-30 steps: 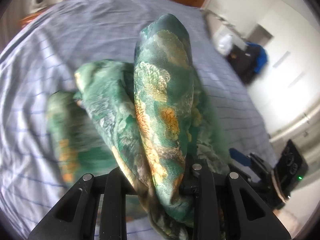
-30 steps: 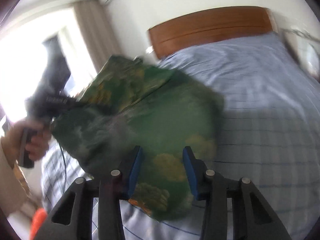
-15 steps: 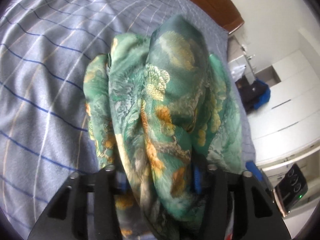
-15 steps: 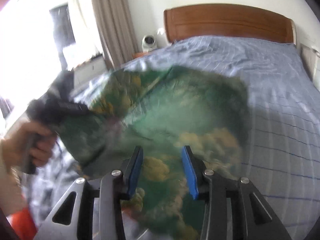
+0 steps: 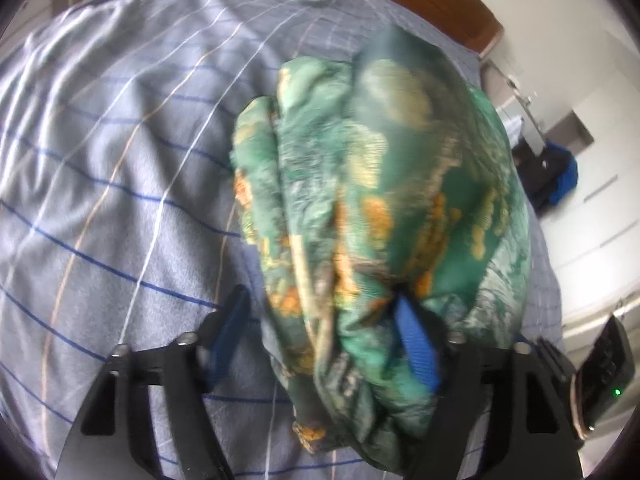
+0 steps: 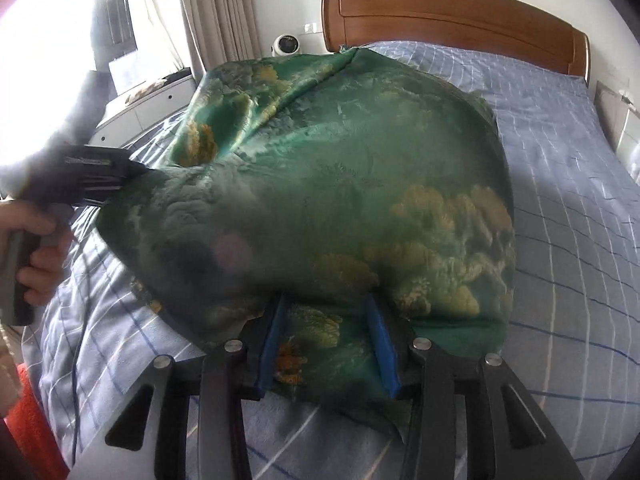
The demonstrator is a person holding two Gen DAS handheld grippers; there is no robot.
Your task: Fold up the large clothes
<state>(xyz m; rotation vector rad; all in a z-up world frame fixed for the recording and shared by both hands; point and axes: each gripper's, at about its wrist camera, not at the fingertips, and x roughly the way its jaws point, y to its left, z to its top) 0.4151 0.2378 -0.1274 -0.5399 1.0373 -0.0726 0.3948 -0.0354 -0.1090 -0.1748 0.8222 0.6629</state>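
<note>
While both tools sit spread apart, nothing pins the green cloth (image 6: 320,184): the right tool (image 6: 326,344) has fabric lying loosely between its fingers, and the left tool (image 5: 320,344), at nine o'clock in the right view, is draped with bunched folds. To fold well, clamp one hem edge each, then pull taut toward twelve o'clock over the bed (image 6: 560,208).

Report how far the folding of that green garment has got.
Early stage. Done: the green patterned garment is bunched up over the striped bed sheet. In hand: the left claw and right claw both stand open with cloth between their pads. Left: no flat, squared fold shows, so spreading and folding remain.
</note>
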